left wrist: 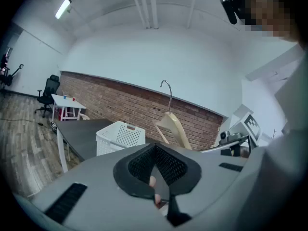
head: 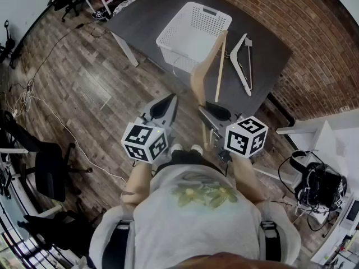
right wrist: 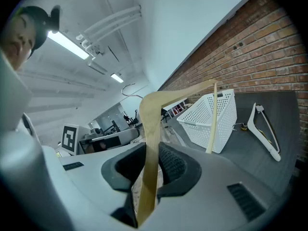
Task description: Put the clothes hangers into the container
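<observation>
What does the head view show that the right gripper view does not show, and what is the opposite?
Only the head view: the cube with square markers on the right gripper, and the black office chair. Only the right gripper view: the long ceiling lamps, and the jaws closed on the light wooden clothes hanger. Both: that wooden hanger, the white perforated plastic basket, the white clothes hanger on the dark grey table, and the red brick wall.
</observation>
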Motion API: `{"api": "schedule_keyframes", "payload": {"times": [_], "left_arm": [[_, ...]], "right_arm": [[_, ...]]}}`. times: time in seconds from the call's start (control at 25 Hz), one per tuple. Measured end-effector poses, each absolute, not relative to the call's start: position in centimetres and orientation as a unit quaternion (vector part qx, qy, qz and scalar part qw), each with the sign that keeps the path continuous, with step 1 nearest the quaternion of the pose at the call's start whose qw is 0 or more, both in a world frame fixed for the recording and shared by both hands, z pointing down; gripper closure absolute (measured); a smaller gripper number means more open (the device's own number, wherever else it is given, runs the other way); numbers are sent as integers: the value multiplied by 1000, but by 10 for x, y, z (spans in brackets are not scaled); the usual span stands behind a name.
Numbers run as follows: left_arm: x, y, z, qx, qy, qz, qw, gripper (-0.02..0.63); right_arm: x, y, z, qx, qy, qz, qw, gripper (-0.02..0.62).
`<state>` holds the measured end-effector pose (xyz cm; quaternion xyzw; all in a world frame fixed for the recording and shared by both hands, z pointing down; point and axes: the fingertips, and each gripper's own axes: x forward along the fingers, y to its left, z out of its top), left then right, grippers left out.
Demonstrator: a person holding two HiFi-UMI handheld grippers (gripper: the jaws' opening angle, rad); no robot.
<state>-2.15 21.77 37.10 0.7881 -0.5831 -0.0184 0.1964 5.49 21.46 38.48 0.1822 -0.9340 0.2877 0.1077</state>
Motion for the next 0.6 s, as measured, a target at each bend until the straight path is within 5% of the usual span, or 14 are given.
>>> {"api": "schedule_keyframes", "payload": {"times": [0.6], "left_arm": [[-59,213,380,805,-558,-22,202,577]], "right_arm": [[23,211,393,193,-924,308,116,495]]}}
